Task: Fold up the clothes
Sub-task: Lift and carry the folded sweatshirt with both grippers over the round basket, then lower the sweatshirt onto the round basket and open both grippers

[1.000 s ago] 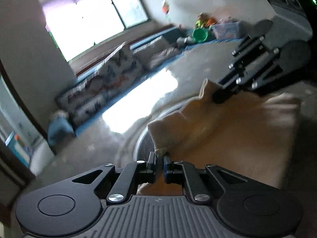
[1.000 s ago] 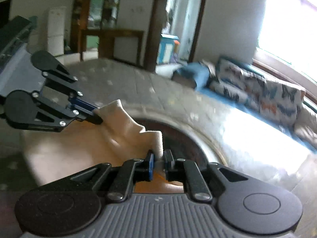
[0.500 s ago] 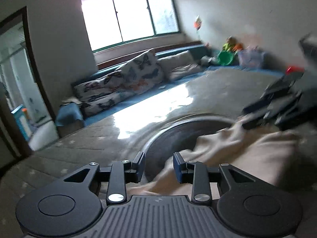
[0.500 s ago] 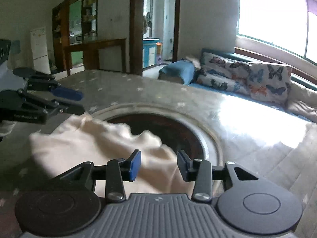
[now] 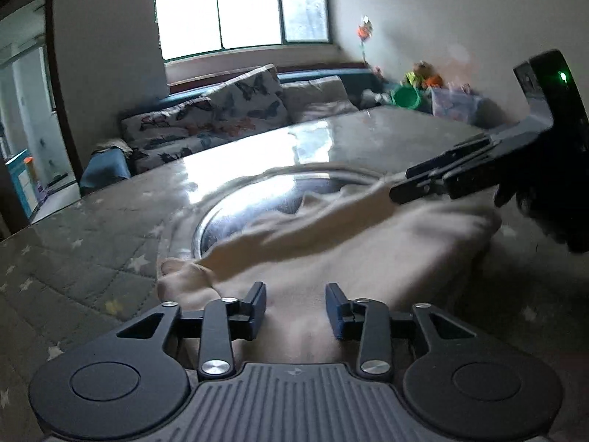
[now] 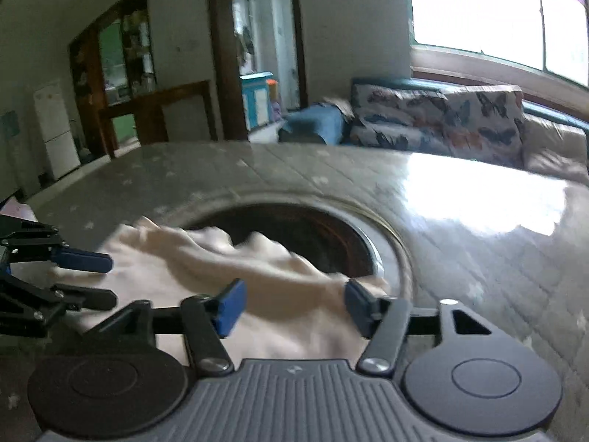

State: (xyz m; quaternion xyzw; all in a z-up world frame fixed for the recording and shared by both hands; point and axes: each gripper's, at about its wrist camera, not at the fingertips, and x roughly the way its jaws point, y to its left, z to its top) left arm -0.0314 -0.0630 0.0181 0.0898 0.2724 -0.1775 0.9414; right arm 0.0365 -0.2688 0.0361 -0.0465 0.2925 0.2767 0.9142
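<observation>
— Two grippers over what?
— Cream garment [image 5: 368, 254], soft, rumpled, lay on grey quilted star-print table [image 5: 92, 258], partly over round metal-rimmed recess [image 6: 371, 254]. Butterfly sofa [image 6: 434, 118] stood behind.
— Jaws?
— Left gripper [image 5: 295, 309] and right gripper [image 6: 292, 305] were both opening, pads clear, cloth between, nothing gripped.

Bright window [image 5: 239, 5] above a butterfly-print sofa [image 5: 221, 118]; white walls [image 5: 423, 18], a dark wooden doorway [image 6: 257, 48], a fridge [image 6: 55, 129].

Cream garment [image 5: 368, 250], soft and rumpled, spread flat on the grey star-quilted tabletop [image 5: 92, 258]. Far edge bunched in wrinkled folds, partly overlapping the round metal-rimmed recess [image 6: 371, 243].
</observation>
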